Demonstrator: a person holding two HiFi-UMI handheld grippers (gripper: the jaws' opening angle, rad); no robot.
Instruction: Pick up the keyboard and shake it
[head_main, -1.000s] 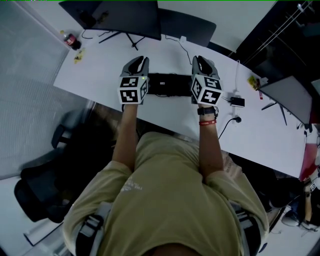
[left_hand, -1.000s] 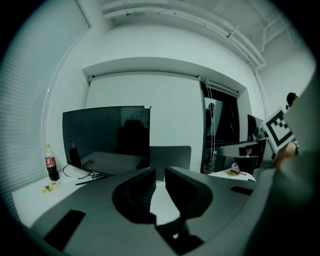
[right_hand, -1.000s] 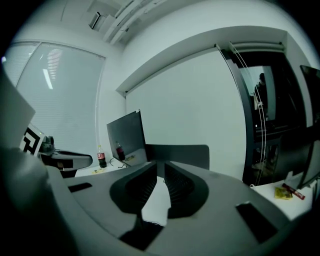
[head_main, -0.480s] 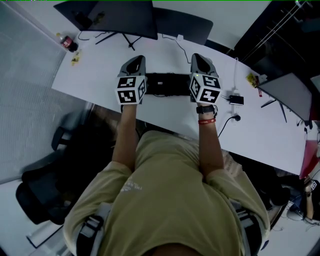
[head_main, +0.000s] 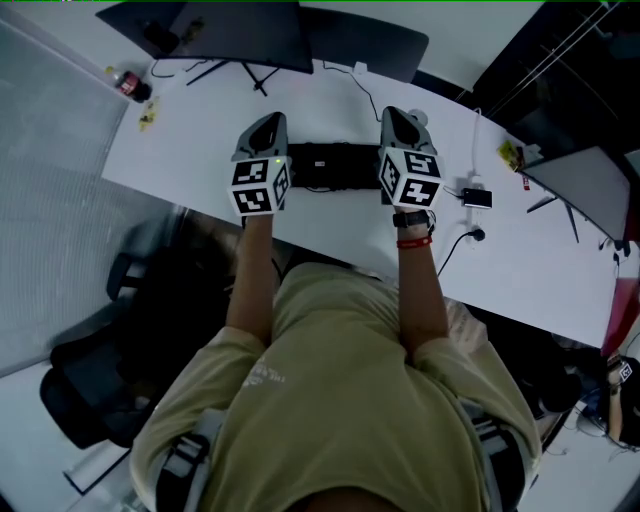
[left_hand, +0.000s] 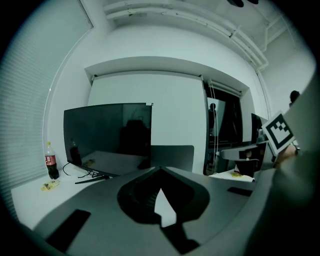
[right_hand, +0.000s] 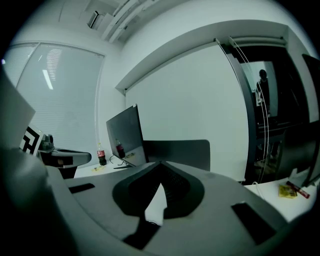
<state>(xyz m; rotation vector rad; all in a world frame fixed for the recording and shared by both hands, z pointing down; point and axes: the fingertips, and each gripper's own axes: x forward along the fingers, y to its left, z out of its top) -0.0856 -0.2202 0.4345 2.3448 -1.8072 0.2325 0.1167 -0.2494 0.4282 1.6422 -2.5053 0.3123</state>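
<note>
A black keyboard (head_main: 335, 167) lies crosswise on the white table (head_main: 200, 140), right in front of the person. My left gripper (head_main: 268, 122) is against its left end and my right gripper (head_main: 400, 115) against its right end, both pointing away from the person. In the left gripper view the jaws (left_hand: 159, 169) meet at their tips with nothing between them. The right gripper view shows the same for the right gripper (right_hand: 161, 164). I cannot tell whether the keyboard rests on the table or is lifted off it.
A dark monitor (head_main: 225, 30) and a cola bottle (head_main: 128, 84) stand at the table's far left. A second monitor (head_main: 580, 190) is at the right. A small black device (head_main: 476, 198) with a cable lies right of the keyboard. An office chair (head_main: 110, 360) stands left of the person.
The jaws of both grippers have closed. The grippers have stayed at the two ends of the keyboard, and the head view has shifted slightly.
</note>
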